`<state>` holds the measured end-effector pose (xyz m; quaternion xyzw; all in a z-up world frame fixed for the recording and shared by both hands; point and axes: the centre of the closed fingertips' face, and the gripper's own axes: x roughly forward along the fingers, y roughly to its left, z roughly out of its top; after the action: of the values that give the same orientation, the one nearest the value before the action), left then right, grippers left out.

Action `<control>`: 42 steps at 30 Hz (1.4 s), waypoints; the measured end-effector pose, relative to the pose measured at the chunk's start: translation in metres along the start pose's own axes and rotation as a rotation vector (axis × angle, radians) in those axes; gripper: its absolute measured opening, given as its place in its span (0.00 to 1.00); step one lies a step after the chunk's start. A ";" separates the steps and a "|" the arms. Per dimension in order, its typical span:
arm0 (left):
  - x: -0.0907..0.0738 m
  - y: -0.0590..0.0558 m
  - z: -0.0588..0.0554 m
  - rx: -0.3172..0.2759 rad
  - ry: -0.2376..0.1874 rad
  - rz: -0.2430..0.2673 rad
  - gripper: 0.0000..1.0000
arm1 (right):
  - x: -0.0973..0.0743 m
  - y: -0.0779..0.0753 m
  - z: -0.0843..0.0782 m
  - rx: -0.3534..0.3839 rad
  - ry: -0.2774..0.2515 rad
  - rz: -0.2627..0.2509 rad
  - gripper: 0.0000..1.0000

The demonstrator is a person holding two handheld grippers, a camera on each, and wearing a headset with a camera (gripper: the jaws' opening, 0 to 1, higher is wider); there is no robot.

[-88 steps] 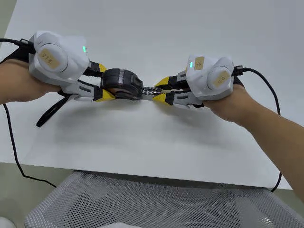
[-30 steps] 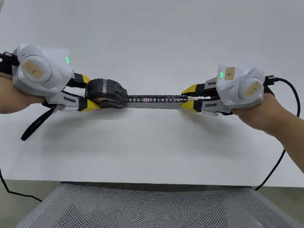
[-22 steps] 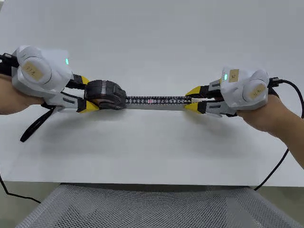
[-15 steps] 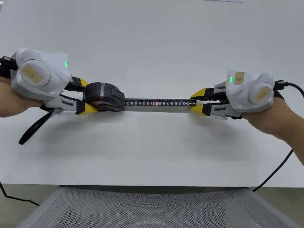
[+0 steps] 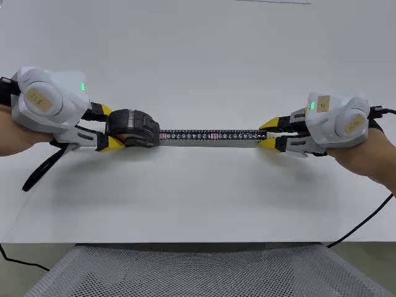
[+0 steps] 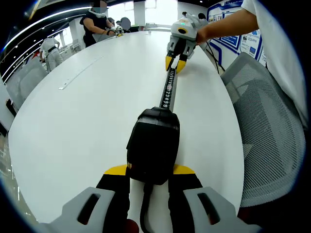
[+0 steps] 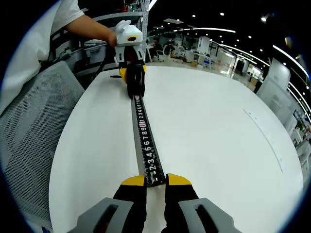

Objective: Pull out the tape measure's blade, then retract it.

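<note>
At the left of the head view, the left gripper (image 5: 109, 128) holds the black tape measure case (image 5: 133, 128), its yellow-tipped jaws closed on the case's two sides. A black strap (image 5: 38, 170) hangs below this gripper down to the white table (image 5: 198, 55). The blade (image 5: 210, 135) runs out of the case to the right, straight and level just above the table, its printed numbers showing. At the far right, the right gripper (image 5: 268, 133) has its jaws pinched on the blade's tip. The two grippers are well apart. A grey mesh chair (image 5: 185, 272) sits at the table's near edge.
</note>
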<state>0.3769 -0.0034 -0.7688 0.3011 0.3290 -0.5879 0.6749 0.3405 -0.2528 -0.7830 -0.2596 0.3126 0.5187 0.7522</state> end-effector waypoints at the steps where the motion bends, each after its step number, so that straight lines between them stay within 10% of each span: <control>1: 0.000 0.000 0.000 0.000 0.001 0.000 0.25 | -0.001 0.000 -0.001 -0.002 0.002 -0.001 0.10; 42: 0.001 0.000 0.002 -0.041 0.006 0.034 0.26 | -0.014 -0.008 -0.023 0.044 0.054 0.002 0.11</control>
<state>0.3776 -0.0058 -0.7682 0.2947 0.3377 -0.5685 0.6899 0.3402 -0.2801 -0.7877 -0.2565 0.3445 0.5053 0.7485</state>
